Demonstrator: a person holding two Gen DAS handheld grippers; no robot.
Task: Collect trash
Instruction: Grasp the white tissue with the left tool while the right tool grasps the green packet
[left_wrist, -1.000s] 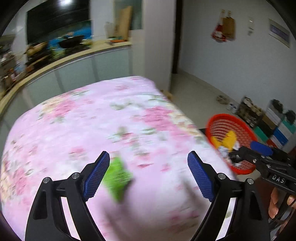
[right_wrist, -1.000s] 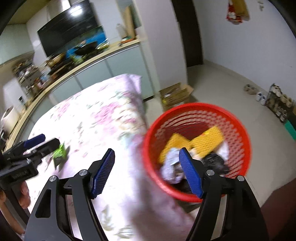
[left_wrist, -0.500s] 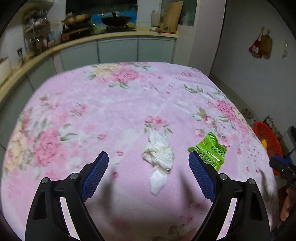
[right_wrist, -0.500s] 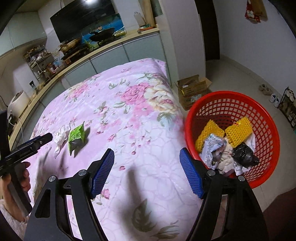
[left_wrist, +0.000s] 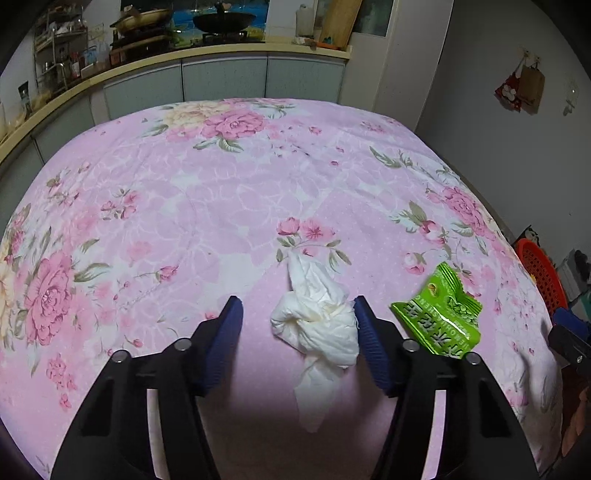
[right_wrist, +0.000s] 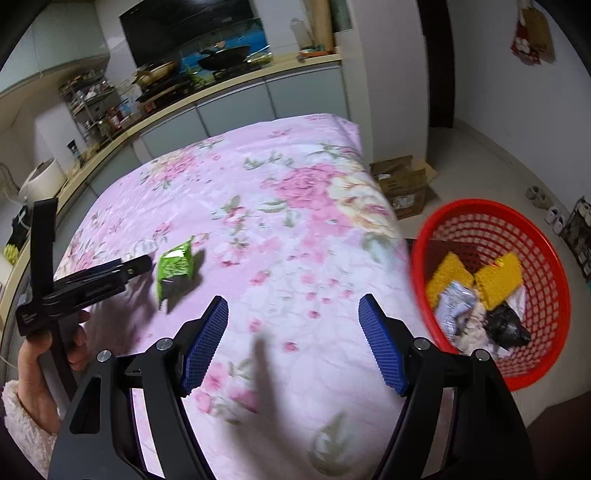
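The left gripper (left_wrist: 297, 321) is hanging low over the pink floral cloth (left_wrist: 207, 206), its jaws having just been closing around the crumpled white tissue (left_wrist: 319, 328). The tissue is lying on the cloth between the blue pads: the right-hand pad is touching its edge, while a gap is showing at the other pad, so nothing is grasped yet. The green snack wrapper (left_wrist: 439, 317) is lying just outside that right-hand pad. The right gripper (right_wrist: 291, 325) is hovering released over bare cloth, beside the red basket (right_wrist: 532, 229) of trash.
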